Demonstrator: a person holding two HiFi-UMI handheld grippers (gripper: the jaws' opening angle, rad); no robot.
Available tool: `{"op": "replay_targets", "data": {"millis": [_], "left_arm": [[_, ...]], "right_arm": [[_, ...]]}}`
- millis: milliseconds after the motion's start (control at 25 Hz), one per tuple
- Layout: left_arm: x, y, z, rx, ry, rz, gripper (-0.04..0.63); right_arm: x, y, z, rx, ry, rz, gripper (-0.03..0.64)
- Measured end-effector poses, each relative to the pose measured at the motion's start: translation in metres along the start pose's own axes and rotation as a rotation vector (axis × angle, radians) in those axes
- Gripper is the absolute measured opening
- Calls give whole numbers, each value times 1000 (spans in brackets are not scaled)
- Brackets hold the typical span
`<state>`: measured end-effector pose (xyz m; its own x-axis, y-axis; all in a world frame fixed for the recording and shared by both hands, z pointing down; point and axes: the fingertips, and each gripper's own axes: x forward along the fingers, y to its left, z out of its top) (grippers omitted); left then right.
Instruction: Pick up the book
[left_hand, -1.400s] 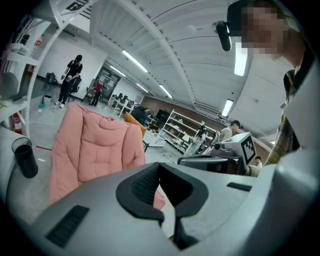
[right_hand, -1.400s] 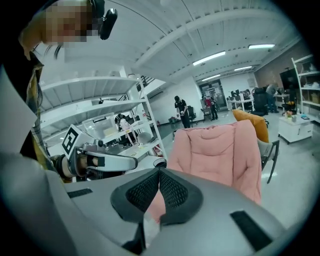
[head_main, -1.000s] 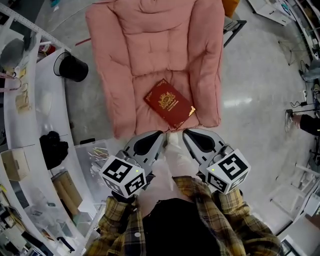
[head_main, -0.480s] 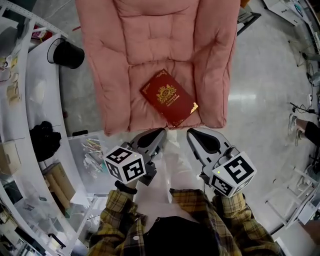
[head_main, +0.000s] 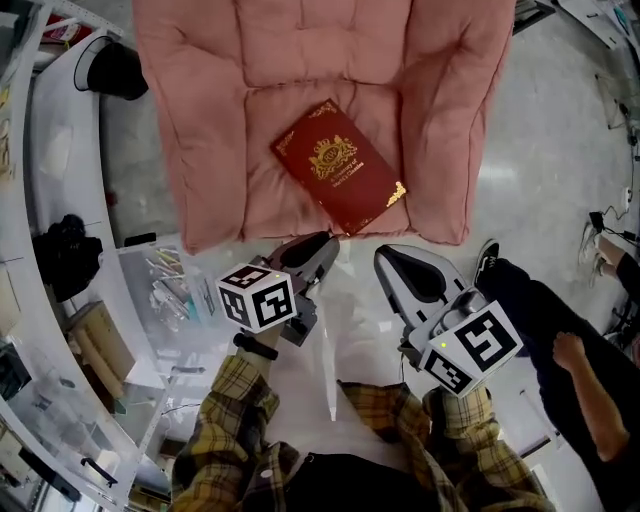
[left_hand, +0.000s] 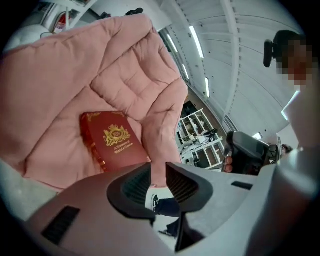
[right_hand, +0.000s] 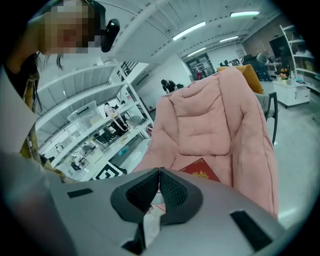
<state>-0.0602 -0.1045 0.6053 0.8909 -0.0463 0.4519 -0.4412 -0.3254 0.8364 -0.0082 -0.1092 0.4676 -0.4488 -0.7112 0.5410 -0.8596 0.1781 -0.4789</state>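
At the bottom of the head view, two plaid sleeves (head_main: 235, 400) reach up into the frame, each hand carrying a tool with a marker cube (head_main: 258, 297) on it. The left tool (head_main: 322, 245) sits just left of centre. In the left gripper view its tool (left_hand: 159, 177) shows the jaws a narrow gap apart and opening, with nothing between the pads. The right tool (head_main: 388, 262) lies right of centre, a little lower in the frame. In the right gripper view its tool (right_hand: 159, 182) has the jaws closed tip to tip, holding nothing. Both tools hang over the pale floor (head_main: 530, 170), in front of the chair and well apart from each other.

Just above the tools, the book (head_main: 338, 165) lies flat on the seat of a pink padded chair (head_main: 200, 120). It is dark red with a gold crest and turned on a diagonal. Its lowest corner is near the seat's front edge and close to the left tool's tip. Neither tool touches it. The book (left_hand: 112, 142) fills the left-centre of the left gripper view, and only its top (right_hand: 202, 172) peeks over the jaws in the right gripper view.

A curved white table (head_main: 60, 160) runs up the left edge, with a black pot (head_main: 115, 68) at the upper left. Another person's hand (head_main: 570, 352) shows at the lower right.
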Motion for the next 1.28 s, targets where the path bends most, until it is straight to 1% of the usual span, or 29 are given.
{"op": "replay_targets", "data": {"millis": [160,320,440,600,680,960,1120,1280], "left_arm": [[16,29,-20,-81,12,-9,137],[34,52,-39,-141,53,-33,217],[49,65,-52,-173,91,-53,252],[67,85,-73,-198,160,-51,264],[74,93,-79,-225,174,-53,268],[98,108,-84,-316,154,-79,287],[108,117,-84,-327,161,-72,292],[119,121,-83,-344,156,-84,296]], "right_arm": [[8,-12,-17,20,6,-5,18],[16,-21,-34,41,27,0,18],[21,-25,-44,57,44,3,18],[26,-29,-54,82,58,5,18],[27,-30,-58,91,66,8,18],[24,-40,-69,118,93,6,18],[23,-46,-71,143,92,-1,18],[22,-51,-74,156,93,0,18]]}}
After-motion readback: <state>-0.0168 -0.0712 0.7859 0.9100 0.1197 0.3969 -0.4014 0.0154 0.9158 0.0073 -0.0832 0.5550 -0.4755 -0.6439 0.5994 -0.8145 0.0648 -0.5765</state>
